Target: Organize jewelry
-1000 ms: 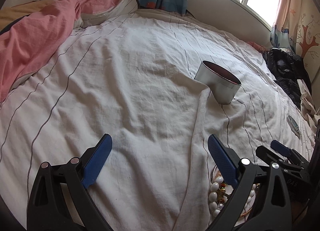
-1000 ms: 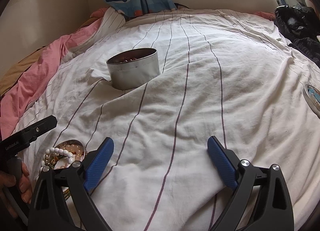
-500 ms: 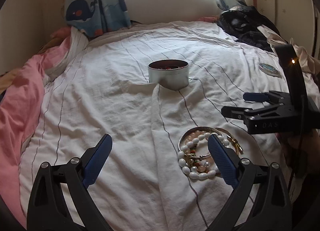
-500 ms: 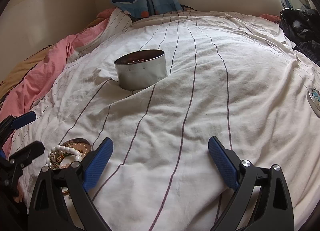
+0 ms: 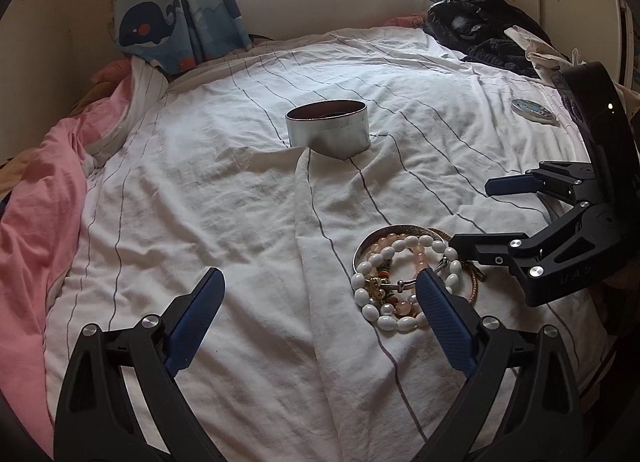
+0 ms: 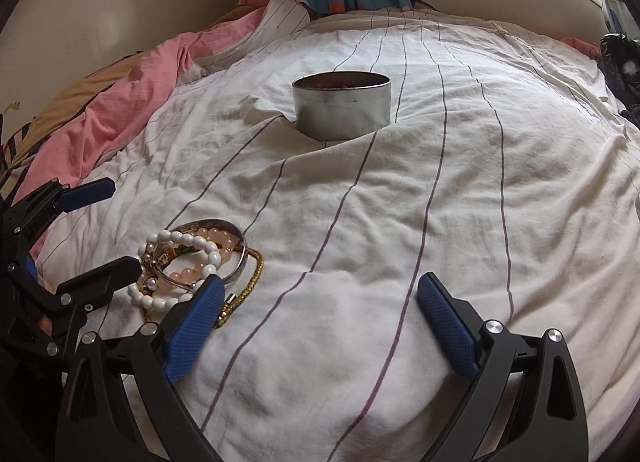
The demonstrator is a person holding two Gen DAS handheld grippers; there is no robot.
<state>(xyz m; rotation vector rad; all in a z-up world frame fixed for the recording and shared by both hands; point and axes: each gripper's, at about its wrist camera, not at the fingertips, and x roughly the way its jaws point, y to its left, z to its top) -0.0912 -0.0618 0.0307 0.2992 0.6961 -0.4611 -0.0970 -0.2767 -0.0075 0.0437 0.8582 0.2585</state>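
White duvet (image 5: 240,198) with thin dark stripes covers the bed, heavily creased; one ridge of cloth runs from the tin toward the camera. Pink blanket (image 5: 36,198) bunched along the left edge. Whale-print curtain (image 5: 176,18) hangs at the head of the bed below the window. Dark clothing pile (image 5: 480,26) at the far right corner.

Round metal tin (image 5: 327,129), lidless, sits upright mid-bed, slightly sunk into the duvet; reddish contents visible at the rim, too small to identify. Its likely lid, a round disc with a pale blue face (image 5: 532,109), lies flat well to the right, apart from the tin.

Left gripper (image 5: 318,316): jaws spread wide, nothing between them, over bare duvet; its right finger overlaps the jewelry heap in the left wrist view. Right gripper (image 6: 320,314): jaws likewise wide apart and empty; seen from the left wrist camera it enters from the right, one finger tip just beside the heap.

Jewelry pile (image 5: 408,274) on the duvet, near side of the tin and well apart from it: silver bangle (image 6: 236,258), white bead bracelet (image 5: 372,304), pink bead bracelet (image 6: 216,238), gold mesh chain (image 6: 254,274), all tangled and touching.
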